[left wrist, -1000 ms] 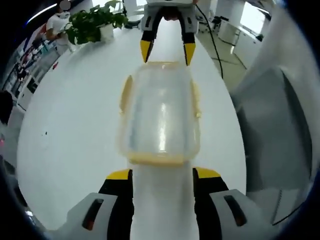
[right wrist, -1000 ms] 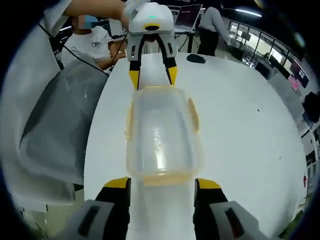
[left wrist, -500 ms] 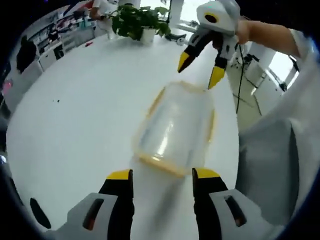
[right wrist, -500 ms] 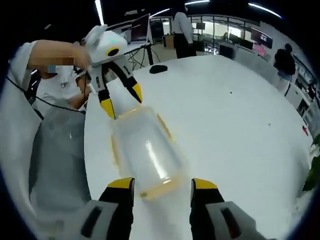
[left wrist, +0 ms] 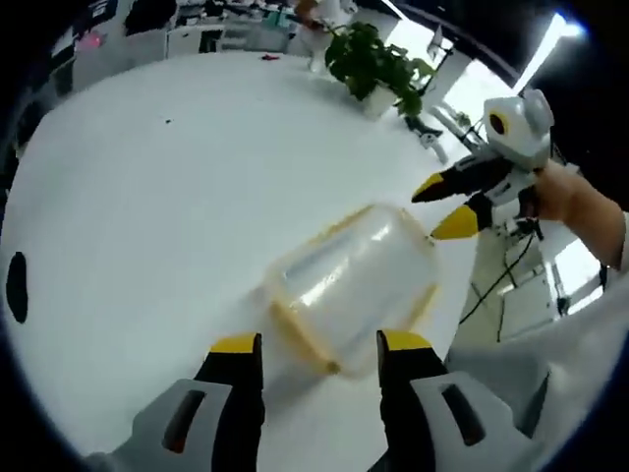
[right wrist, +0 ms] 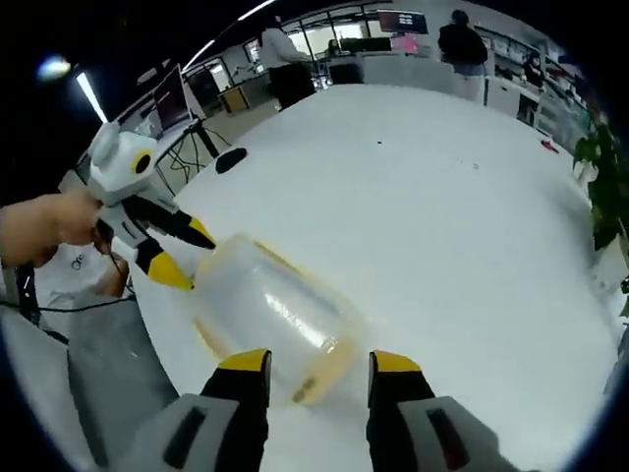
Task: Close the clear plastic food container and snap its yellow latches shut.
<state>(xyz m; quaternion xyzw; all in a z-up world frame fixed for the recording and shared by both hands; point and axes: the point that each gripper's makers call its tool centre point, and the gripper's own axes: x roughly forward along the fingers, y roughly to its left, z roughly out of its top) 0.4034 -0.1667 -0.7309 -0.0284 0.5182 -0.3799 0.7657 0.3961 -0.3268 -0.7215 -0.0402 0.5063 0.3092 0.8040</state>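
The clear plastic container [left wrist: 349, 285] with its yellow rim and latches lies slantwise on the white table [left wrist: 147, 197]. Its near corner reaches between the wide-apart jaws of my left gripper [left wrist: 319, 344], which is open. My right gripper [left wrist: 437, 209], held by a hand, comes in from the right, open, with its tips beside the container's far corner. In the right gripper view the container [right wrist: 270, 315] lies just ahead of my right gripper [right wrist: 319, 362]. The left gripper [right wrist: 187, 254] stands open at its far left end. I cannot tell whether the latches are snapped.
A potted plant [left wrist: 378, 64] stands at the far side of the table. A small black object [right wrist: 231, 159] lies near the table's edge, with a grey chair [right wrist: 88, 393] beyond that edge. People stand by desks in the background [right wrist: 462, 39]. Broad bare table [right wrist: 442, 197] stretches to the right.
Both hands have swung round, so the container now lies slantwise in each view. Each opposite gripper's tips have shifted from the container's far end to a far corner. Both stay open.
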